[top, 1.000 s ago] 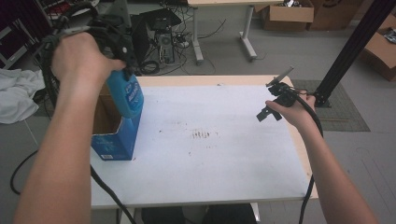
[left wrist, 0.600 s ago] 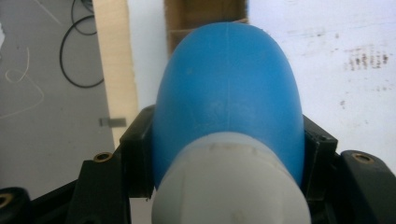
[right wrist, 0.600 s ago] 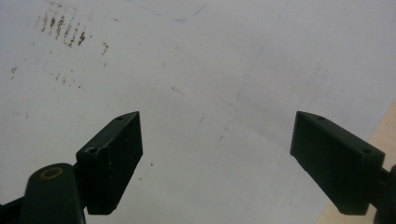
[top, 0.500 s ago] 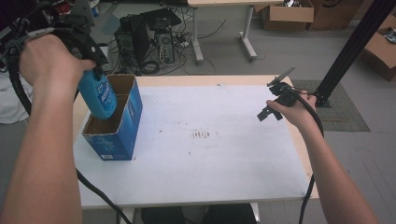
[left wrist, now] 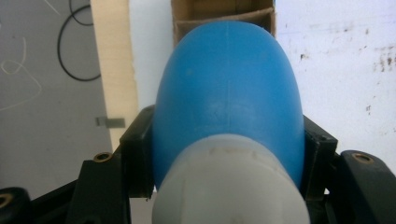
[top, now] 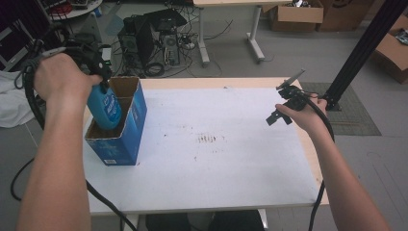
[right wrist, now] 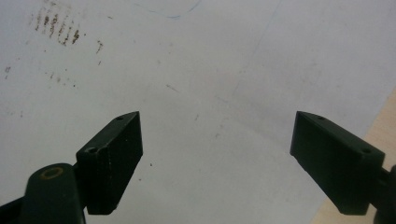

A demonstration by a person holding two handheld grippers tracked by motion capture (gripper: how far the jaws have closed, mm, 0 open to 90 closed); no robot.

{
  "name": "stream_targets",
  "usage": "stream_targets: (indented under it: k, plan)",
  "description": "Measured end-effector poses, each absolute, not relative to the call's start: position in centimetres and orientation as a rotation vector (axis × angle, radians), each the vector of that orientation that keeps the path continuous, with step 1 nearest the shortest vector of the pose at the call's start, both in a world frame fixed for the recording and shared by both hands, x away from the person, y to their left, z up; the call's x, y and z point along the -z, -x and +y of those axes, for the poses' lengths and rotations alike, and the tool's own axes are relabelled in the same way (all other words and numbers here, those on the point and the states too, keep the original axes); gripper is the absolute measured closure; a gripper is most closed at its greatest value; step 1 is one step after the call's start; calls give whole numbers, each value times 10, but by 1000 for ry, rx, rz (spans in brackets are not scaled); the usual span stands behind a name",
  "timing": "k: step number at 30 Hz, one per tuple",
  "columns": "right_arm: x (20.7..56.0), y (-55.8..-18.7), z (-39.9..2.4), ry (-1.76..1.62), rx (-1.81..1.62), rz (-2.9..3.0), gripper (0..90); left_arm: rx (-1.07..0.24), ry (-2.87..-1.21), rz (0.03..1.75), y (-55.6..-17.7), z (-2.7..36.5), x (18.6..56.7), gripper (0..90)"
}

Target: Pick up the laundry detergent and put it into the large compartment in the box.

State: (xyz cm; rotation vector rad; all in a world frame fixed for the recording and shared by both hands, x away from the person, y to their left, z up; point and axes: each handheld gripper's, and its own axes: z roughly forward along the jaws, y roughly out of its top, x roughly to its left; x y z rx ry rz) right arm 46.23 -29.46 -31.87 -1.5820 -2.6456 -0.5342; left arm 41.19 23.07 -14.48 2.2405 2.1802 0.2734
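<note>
High view looks down from above; tool views sit close — all share the white table (top: 231, 159).

In the high view the lower part of the blue bottle (top: 105, 108) is sunk inside the cardboard box (top: 126, 130) at the table's left edge, hidden by its wall. The hand covers the left gripper (top: 94, 72) above it. In the left gripper view the bottle's white cap (left wrist: 231, 186) is cut off by the bottom edge.

Computer tower (top: 144, 36), cardboard boxes (top: 293, 14) beyond table (top: 216, 168)
</note>
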Motion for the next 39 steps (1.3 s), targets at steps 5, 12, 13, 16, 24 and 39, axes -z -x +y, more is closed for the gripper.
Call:
stream_targets:
  k: [5, 12, 13, 16, 24, 39]
  plan:
    - [320, -462, -295, 1582, 526, -2647, 170, -248, -2259, 2181, -416, 230, 165, 385]
    - [320, -462, -295, 1586, 527, -2648, 170, -196, -2279, 2185, -420, 233, 197, 385]
    - [320, -461, -295, 1581, 523, -2651, 170, -190, -2288, 2178, -421, 234, 201, 385]
    - [321, -461, -296, 1581, 520, -2656, 170, -172, -2288, 2184, -422, 235, 213, 385]
    - [322, -462, -297, 1581, 514, -2657, 170, -117, -2295, 2207, -425, 237, 243, 385]
    - [326, -462, -293, 1570, 499, -2666, 170, -59, -2320, 2234, -426, 242, 275, 385]
